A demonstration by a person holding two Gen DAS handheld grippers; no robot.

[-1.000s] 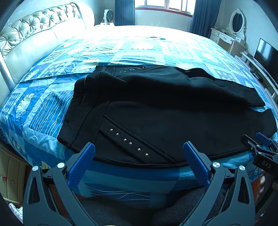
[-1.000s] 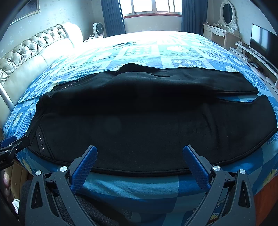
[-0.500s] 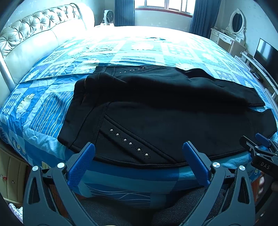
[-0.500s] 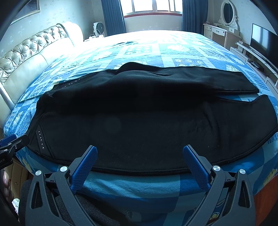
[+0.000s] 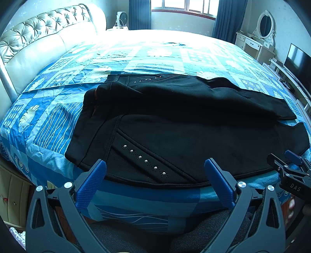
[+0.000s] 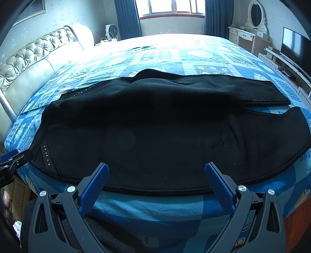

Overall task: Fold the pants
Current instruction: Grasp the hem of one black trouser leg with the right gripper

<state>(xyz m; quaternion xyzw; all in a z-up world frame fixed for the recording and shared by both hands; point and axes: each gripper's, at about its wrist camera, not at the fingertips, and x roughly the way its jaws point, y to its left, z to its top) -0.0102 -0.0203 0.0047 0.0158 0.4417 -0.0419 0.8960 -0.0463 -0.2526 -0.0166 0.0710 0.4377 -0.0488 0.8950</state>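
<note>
Black pants (image 5: 184, 124) lie spread flat across the near part of the bed, waistband to the left, legs running right; they fill the right wrist view too (image 6: 165, 136). A row of silver studs (image 5: 144, 160) marks the near pocket. My left gripper (image 5: 155, 175) is open and empty, hovering just before the pants' near edge by the studded pocket. My right gripper (image 6: 156, 177) is open and empty, just before the near hem of the leg. The right gripper shows at the left view's right edge (image 5: 289, 171).
The bed has a blue patterned cover (image 5: 50, 124) and a tufted cream headboard (image 5: 38, 39) at left. A white dresser with mirror (image 6: 250, 33) and a TV (image 6: 295, 48) stand at right. A window with blue curtains (image 6: 171, 9) is at the back.
Both grippers have barely moved; the views shift only slightly. The pants lie as before.
</note>
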